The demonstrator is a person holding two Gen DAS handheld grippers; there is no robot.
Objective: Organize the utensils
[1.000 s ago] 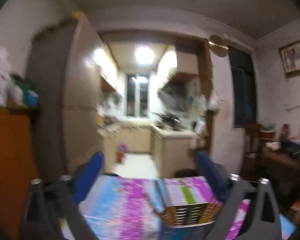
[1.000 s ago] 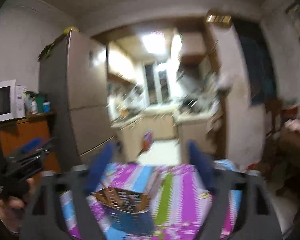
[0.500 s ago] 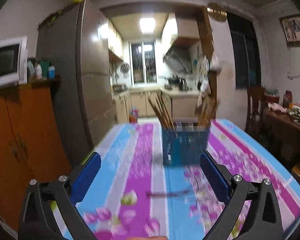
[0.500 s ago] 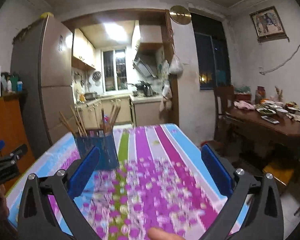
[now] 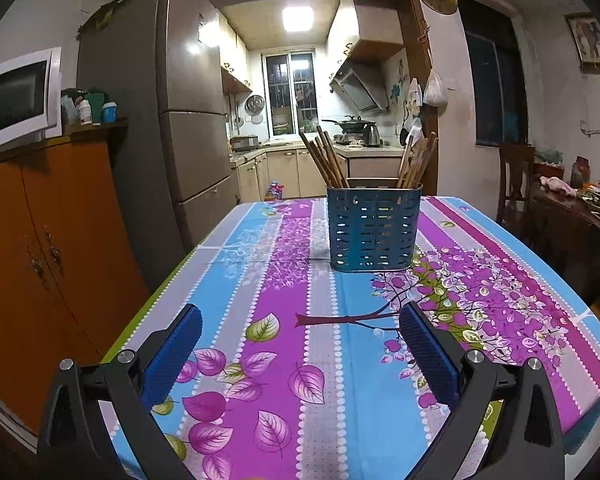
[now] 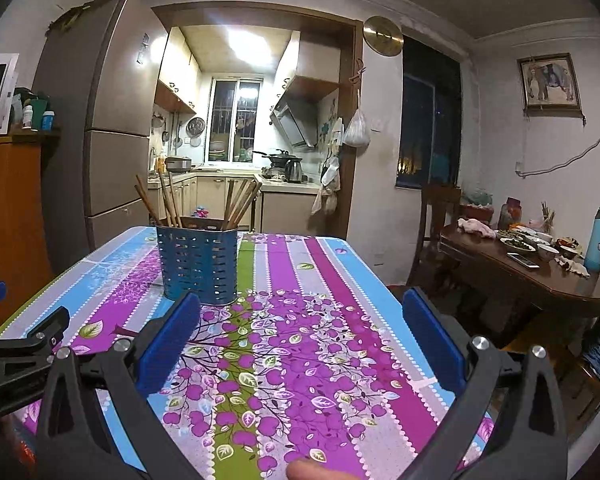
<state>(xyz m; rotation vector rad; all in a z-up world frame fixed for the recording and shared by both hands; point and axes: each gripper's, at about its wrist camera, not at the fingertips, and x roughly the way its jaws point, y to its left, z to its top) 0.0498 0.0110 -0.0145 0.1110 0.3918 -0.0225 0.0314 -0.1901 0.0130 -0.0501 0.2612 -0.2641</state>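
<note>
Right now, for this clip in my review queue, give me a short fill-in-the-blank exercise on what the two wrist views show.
1. The chopsticks stand in a perforated holder coloured ____.
2. The left gripper and the right gripper both have jaws that are ____.
3. The holder rests on a floral ____.
4. Between the right gripper's fingers there is ____.

Missing words: blue; open; tablecloth; nothing
</note>
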